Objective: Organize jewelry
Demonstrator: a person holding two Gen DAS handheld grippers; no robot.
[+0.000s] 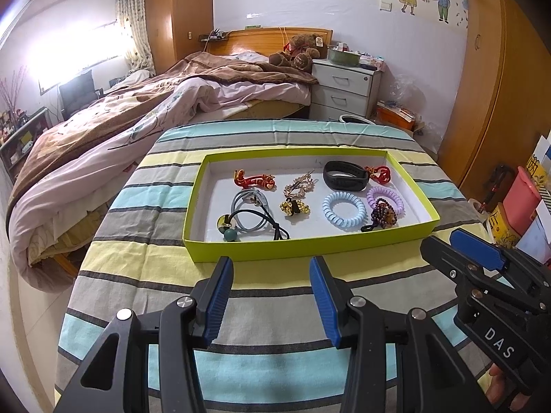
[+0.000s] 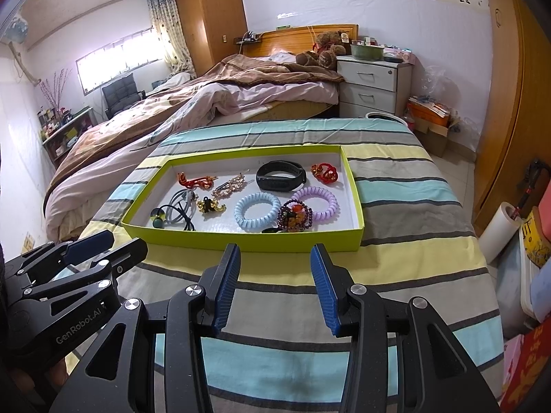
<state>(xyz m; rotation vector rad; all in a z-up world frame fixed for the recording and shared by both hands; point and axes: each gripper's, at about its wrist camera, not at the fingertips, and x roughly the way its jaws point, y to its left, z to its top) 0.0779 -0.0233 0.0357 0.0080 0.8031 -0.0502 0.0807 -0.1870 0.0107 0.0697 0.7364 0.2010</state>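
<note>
A shallow lime-green tray (image 1: 241, 248) (image 2: 241, 239) with a white floor lies on the striped cloth. Inside lie a black wristband (image 1: 344, 175) (image 2: 280, 175), a blue coil hair tie (image 1: 344, 210) (image 2: 257, 211), a purple coil hair tie (image 1: 385, 197) (image 2: 315, 201), a bead bracelet (image 1: 384, 214) (image 2: 296, 218), two red ornaments (image 1: 255, 180) (image 1: 378, 173), gold clips (image 1: 294, 207) and grey and black hair bands (image 1: 251, 211). My left gripper (image 1: 270, 268) is open and empty in front of the tray. My right gripper (image 2: 274, 258) is open and empty, also in front of it.
The striped table (image 1: 275, 313) stands beside a bed (image 1: 137, 110) on the left. A white drawer unit (image 1: 344, 89) is behind. A wooden wardrobe (image 1: 499, 103) and boxes (image 1: 520, 199) stand on the right.
</note>
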